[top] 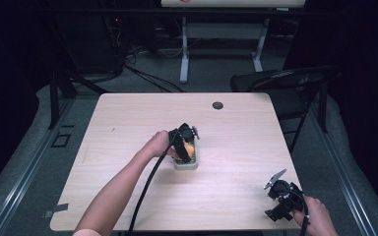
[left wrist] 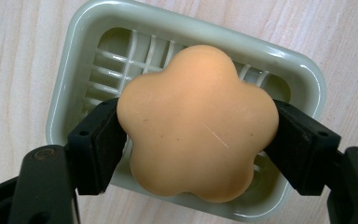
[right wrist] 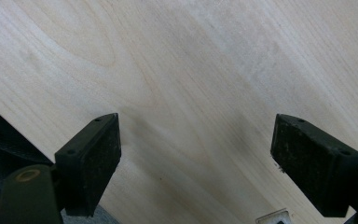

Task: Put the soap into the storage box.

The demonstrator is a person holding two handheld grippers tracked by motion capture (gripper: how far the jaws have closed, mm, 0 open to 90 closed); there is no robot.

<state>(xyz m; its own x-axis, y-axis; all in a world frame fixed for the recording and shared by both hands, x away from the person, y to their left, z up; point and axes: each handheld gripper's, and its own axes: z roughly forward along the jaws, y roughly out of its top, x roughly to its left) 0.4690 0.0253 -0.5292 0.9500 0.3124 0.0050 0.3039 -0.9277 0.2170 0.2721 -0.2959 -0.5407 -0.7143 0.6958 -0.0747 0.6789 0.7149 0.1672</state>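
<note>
An orange flower-shaped soap (left wrist: 196, 126) sits between the two black jaws of my left gripper (left wrist: 198, 140), whose pads press on its left and right sides. Right beneath it lies a pale green soap dish (left wrist: 74, 56) with a ribbed grid floor; whether the soap rests on the grid I cannot tell. From above, the left gripper (top: 184, 142) points down over the dish (top: 187, 165) at the middle of the table. My right gripper (right wrist: 196, 158) is open over bare wood, and in the high view it (top: 279, 194) is near the table's front right corner.
The light wooden table (top: 236, 128) has a small round cable hole (top: 218, 105) near its far edge. A black folding chair (top: 285, 81) stands beyond the table's far right corner. A cable trails from the left gripper toward the front edge.
</note>
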